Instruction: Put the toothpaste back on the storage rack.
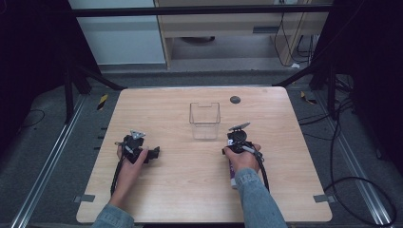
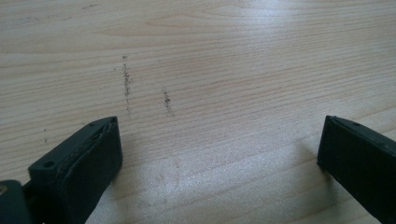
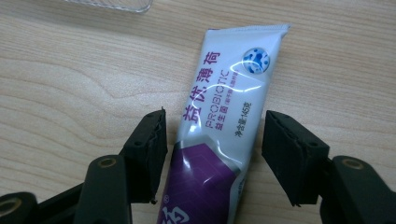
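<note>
Grey floor (image 1: 57,142) — perhaps carpet

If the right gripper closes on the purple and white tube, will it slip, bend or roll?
The toothpaste tube looks glossy, with bright reflections, so it may slip in the right gripper. It probably dents under pressure, since such tubes are soft. Its flat crimped end lies on the table, so rolling seems unlikely.

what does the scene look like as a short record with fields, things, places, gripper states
surface: wooden table
tube: white and purple tube, flat on the table, between the right gripper's fingers, gaps on both sides
right gripper: open, astride the tube, not pressing it
left gripper: open, over bare wood
bin: clear bin, upright at mid table, looks empty
</note>
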`<state>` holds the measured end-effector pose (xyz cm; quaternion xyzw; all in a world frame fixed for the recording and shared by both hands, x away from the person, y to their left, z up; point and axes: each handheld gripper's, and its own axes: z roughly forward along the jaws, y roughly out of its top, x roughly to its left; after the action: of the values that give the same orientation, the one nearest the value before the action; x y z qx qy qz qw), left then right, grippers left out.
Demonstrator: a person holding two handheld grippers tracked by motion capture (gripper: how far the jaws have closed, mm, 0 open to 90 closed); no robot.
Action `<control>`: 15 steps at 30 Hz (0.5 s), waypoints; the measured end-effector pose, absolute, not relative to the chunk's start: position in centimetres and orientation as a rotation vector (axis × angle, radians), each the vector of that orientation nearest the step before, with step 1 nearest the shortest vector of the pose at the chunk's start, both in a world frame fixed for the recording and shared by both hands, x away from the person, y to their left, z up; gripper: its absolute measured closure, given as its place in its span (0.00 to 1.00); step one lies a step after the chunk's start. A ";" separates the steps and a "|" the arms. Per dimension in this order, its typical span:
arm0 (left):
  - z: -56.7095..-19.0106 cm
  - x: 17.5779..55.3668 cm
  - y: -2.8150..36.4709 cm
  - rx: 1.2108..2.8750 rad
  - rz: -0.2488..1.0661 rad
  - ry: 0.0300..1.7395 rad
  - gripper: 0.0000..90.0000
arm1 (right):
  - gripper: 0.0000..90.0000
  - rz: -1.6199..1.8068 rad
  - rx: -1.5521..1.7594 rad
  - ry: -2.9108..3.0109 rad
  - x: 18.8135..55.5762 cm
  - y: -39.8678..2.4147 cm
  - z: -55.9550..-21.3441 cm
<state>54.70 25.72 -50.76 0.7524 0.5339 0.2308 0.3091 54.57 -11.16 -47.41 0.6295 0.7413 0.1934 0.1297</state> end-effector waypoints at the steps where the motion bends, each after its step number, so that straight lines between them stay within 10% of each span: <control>1: -50.8 54.7 25.7 1.988 0.610 1.411 0.00 | 0.45 0.562 1.829 2.154 54.6 -11.2 -47.4; 15: -50.8 54.7 25.7 1.989 0.610 1.410 0.00 | 0.46 0.532 1.838 2.162 55.0 -11.1 -47.6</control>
<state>54.71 25.72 -50.76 0.7526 0.5337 0.2307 0.3091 55.03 -11.06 -47.58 0.6316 0.7427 0.1829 0.1268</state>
